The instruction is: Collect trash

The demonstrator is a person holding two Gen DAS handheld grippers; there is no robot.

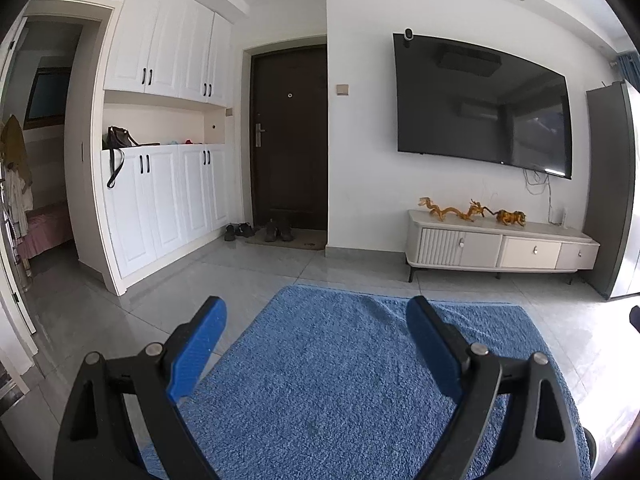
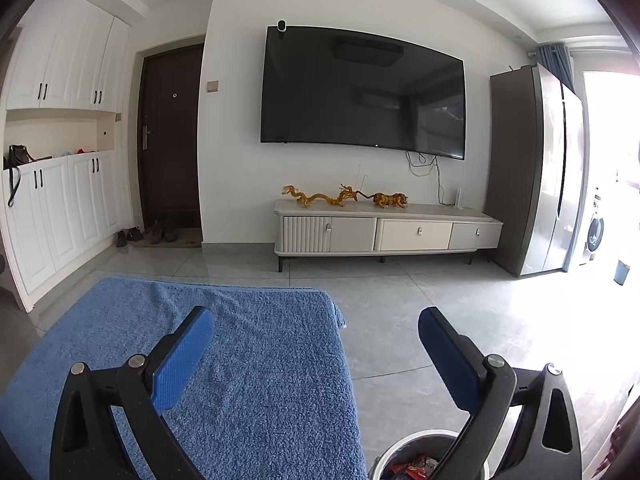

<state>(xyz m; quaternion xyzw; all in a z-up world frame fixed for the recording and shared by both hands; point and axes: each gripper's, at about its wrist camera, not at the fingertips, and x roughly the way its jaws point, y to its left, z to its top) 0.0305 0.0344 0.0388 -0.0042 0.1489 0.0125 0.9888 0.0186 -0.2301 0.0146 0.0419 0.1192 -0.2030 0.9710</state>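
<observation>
**Blue towel under both grippers, bin at five o'clock**

Blue towelling covers the worktop (image 2: 224, 360) beneath the left gripper (image 1: 316, 320) and the right gripper (image 2: 316, 328); both jaws stand wide and hold nothing. At five o'clock in the right wrist view, a metal bin (image 2: 416, 444) holds red wrappers (image 2: 412, 467). Beyond, at twelve o'clock, a cabinet (image 2: 384, 232) sits under a television (image 2: 360, 88).
</observation>
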